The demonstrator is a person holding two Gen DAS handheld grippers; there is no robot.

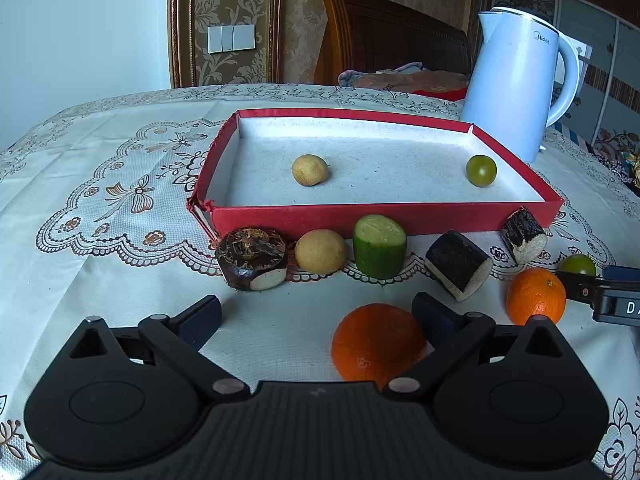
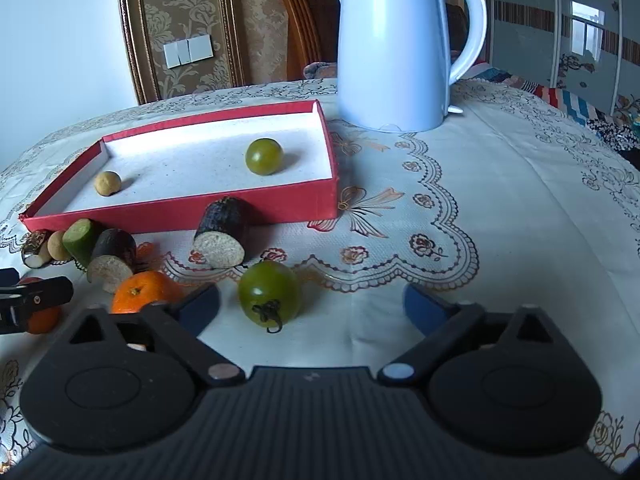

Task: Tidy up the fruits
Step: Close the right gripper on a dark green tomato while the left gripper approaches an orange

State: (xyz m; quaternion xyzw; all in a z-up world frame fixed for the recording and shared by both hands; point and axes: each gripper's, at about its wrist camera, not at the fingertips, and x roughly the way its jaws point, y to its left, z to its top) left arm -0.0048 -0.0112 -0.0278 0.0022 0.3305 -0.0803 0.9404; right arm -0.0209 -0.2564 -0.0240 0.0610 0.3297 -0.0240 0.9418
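Left wrist view
Left gripper (image 1: 316, 316): we see its jaws spread wide, clamped on nothing.
Near orange (image 1: 378, 342): we find it on the tablecloth (image 1: 100, 300) between the fingers, close against the right finger (image 1: 434, 316); whether they touch we cannot tell.
Red box (image 1: 384, 216): we count a yellowish round fruit (image 1: 309, 169) and a green tomato (image 1: 481, 171) inside, well apart.
Row before the box: dark brown chunk (image 1: 252, 258), yellowish fruit (image 1: 320, 251), cucumber piece (image 1: 379, 245), two dark-skinned pieces (image 1: 458, 265).
Second orange (image 1: 536, 295): right of them, beside the right gripper's tip (image 1: 580, 290).
Kettle (image 1: 516, 84): behind the box.

Right wrist view
Right gripper (image 2: 312, 306): we see its jaws apart and empty.
Loose green tomato (image 2: 269, 293): on the cloth between the fingers, nearer the left finger (image 2: 200, 306), untouched.
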